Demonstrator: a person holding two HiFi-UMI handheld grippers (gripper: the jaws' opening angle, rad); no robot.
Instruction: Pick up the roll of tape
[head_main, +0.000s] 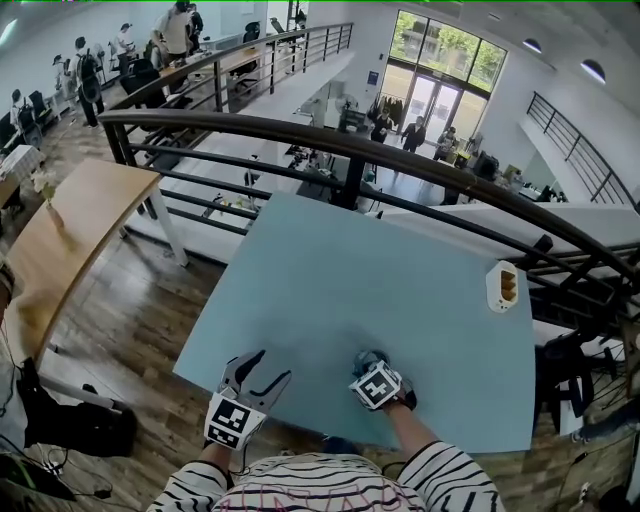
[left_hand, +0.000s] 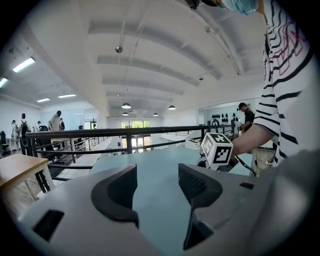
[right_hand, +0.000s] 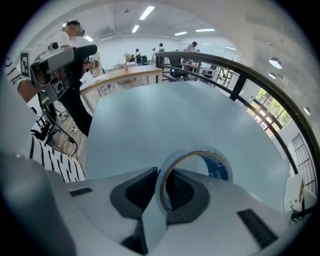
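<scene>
The roll of clear tape (right_hand: 216, 166), blue inside its core, stands on edge between my right gripper's (right_hand: 161, 187) jaws, which are shut on its wall. In the head view that gripper (head_main: 372, 362) points steeply down over the near part of the pale blue table (head_main: 380, 270), and the roll (head_main: 368, 358) shows only as a small bluish shape under the marker cube. My left gripper (head_main: 272, 366) hovers at the table's near left edge, open and with nothing between its fingers (left_hand: 157, 185). From the left gripper view the right gripper's marker cube (left_hand: 216, 148) is seen to the right.
A small white object (head_main: 502, 286) lies near the table's right edge. A dark railing (head_main: 350, 150) runs behind the table, with a drop to a lower floor beyond. A wooden table (head_main: 60, 230) stands at left, a black bag (head_main: 80, 425) on the floor.
</scene>
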